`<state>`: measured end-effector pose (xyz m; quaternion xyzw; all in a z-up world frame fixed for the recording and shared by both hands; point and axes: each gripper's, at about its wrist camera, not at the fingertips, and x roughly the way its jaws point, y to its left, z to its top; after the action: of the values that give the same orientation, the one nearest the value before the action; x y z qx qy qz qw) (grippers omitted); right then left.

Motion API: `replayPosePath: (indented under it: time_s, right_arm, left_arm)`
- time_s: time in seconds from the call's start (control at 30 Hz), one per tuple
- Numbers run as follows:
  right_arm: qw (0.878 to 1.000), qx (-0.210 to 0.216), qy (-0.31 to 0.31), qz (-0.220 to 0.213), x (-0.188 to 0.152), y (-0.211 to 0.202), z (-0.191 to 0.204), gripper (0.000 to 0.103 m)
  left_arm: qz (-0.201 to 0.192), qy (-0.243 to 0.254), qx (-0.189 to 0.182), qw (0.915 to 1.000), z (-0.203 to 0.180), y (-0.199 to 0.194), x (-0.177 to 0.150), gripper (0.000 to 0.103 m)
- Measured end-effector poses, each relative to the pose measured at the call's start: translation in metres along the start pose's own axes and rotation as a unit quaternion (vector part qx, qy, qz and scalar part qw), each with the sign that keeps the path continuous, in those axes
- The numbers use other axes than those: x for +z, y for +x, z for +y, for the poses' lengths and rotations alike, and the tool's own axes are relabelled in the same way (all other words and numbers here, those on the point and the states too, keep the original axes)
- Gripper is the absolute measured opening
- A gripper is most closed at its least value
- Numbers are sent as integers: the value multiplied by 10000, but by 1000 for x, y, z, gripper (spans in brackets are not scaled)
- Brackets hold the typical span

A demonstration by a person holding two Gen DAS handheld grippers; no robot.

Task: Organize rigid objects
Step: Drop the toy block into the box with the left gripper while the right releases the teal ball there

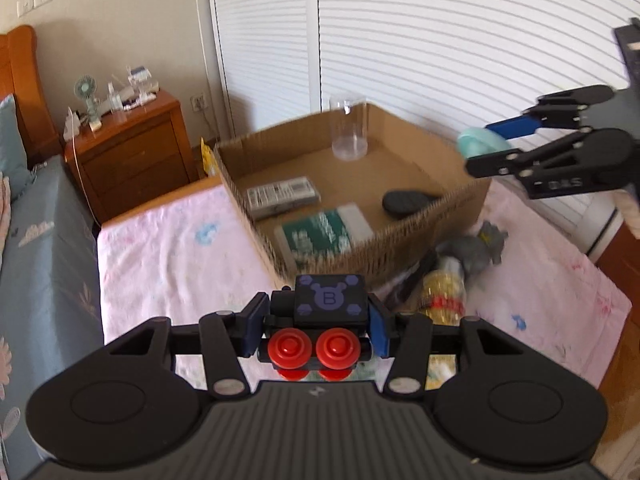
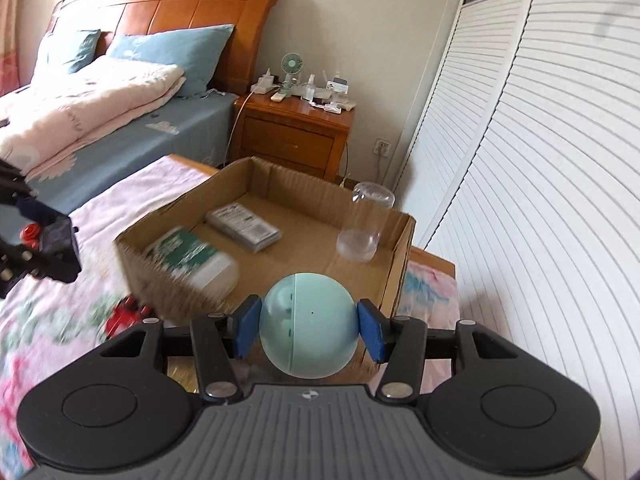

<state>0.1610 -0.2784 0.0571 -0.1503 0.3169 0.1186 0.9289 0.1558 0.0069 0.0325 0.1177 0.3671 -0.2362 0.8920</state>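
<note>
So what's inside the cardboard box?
Inside the cardboard box are a clear plastic jar standing upright, a green book, a grey remote and a flat black thing. The near wall hides part of the floor.

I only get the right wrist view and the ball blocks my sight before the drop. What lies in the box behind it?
Observer: A black oval object lies on the floor of the cardboard box; your ball hides it.
Operator: What do the left tongs hold? I see only a red wheel.
Observer: The left tongs are shut on a black toy block with a purple B on top.
Operator: Anything outside the box there?
Observer: A yellow container and a blurred grey object lie on the cloth against the box wall.
</note>
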Motion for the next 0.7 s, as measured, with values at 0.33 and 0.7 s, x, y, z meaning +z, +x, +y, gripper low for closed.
replayPosePath:
  time_s: [0.33, 0.7]
  right_arm:
    - [9982, -233, 254, 498, 10, 68, -24, 57]
    - [9963, -178, 800, 262, 2, 45, -39, 103]
  left_arm:
    - [-105, -2, 62, 9999, 0, 20, 39, 50]
    - [-104, 130, -46, 9999, -15, 45, 68, 50]
